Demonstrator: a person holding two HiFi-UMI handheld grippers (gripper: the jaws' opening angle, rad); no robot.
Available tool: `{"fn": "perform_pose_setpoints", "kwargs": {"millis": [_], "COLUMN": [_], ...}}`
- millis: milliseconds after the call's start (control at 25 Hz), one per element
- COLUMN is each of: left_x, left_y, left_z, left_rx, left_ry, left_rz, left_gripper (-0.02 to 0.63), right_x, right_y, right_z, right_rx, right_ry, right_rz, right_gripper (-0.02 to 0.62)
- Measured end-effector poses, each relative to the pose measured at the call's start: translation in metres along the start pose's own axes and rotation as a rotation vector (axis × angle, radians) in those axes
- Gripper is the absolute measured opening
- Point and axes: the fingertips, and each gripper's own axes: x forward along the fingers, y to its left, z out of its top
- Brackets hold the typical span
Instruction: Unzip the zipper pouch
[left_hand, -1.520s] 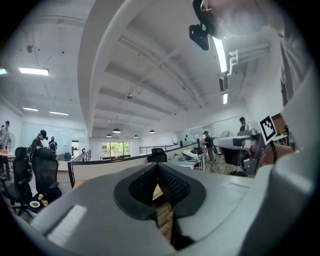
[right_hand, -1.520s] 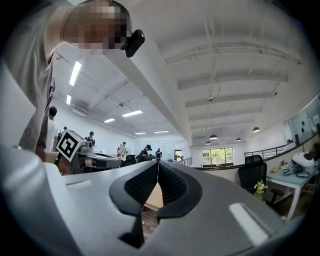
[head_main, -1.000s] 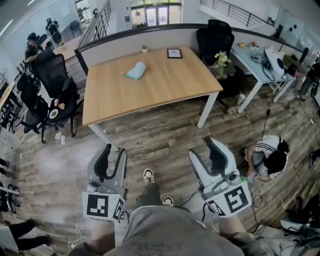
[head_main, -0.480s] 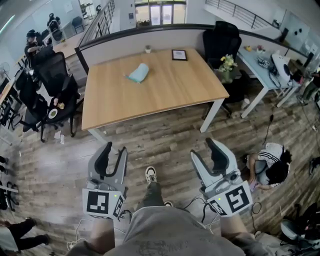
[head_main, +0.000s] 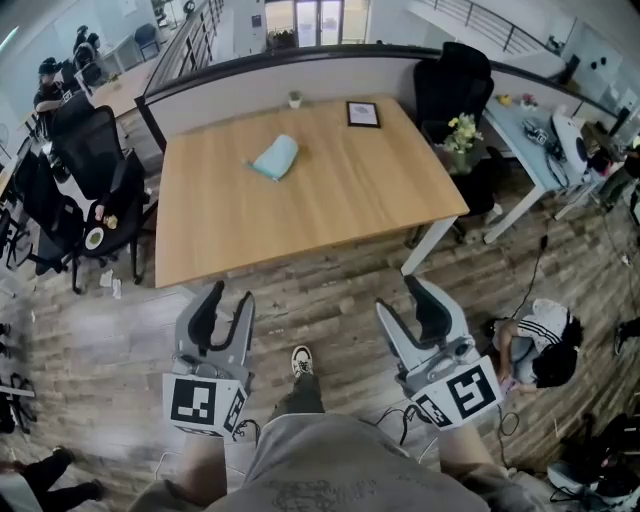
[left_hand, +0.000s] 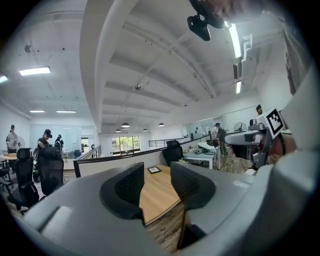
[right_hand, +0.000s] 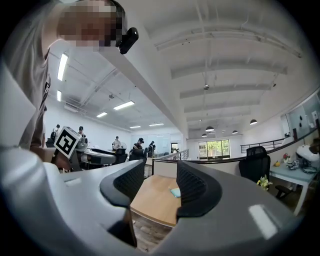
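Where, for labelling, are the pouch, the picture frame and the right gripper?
pouch (head_main: 275, 157): head view, middle of its body
picture frame (head_main: 363, 113): head view, its centre
right gripper (head_main: 397, 296): head view, between its fingertips

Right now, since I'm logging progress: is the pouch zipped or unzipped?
Cannot tell: the pouch lies far off on the table, its zipper too small to see.

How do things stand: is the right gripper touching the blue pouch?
Apart. The head view shows the right gripper over the floor, short of the table, while the pouch lies far across the tabletop.
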Motion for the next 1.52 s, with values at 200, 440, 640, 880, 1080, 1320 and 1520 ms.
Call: {"fn": "perform_pose_setpoints", "kwargs": {"millis": [200, 440, 640, 880, 1080, 1320, 1520], "left_x": [0.056, 0.116, 0.150, 0.182, 0.211, 0.255, 0.304], "left_y": [0.045, 0.101, 0.137, 0.165, 0.173, 0.179, 0.177], "left_z": [0.004, 0.005, 0.005, 0.000, -0.005, -0.008, 0.002], "left_rx": [-0.006, -0.003, -0.005, 0.007, 0.009, 0.013, 0.019], "left_ry": [-0.001, -0.009, -0.013, 0.003, 0.023, 0.042, 0.048], "left_rz": [-0.023, -0.049, -0.041, -0.027, -0.011, 0.044, 0.098], "left_gripper": [0.166, 0.166, 0.166, 0.166, 0.166, 0.166, 0.166], "right_x": [0.067, 0.149, 0.204, 0.249, 0.276, 0.315, 0.347], "right_y": [-0.026, -0.050, -0.058, -0.072, -0.096, -0.133, -0.176], "right_z": [0.004, 0.003, -0.001, -0.011, -0.020, -0.032, -0.033], "right_rx": [-0.010, -0.039, -0.043, -0.045, -0.038, -0.037, -0.046], "right_ry": [0.018, 0.033, 0.040, 0.067, 0.070, 0.074, 0.087], "right_rz": [-0.017, -0.039, -0.019, 0.008, 0.030, 0.098, 0.177], "right_gripper": [0.187, 0.187, 0.187, 0.187, 0.187, 0.187, 0.187]}}
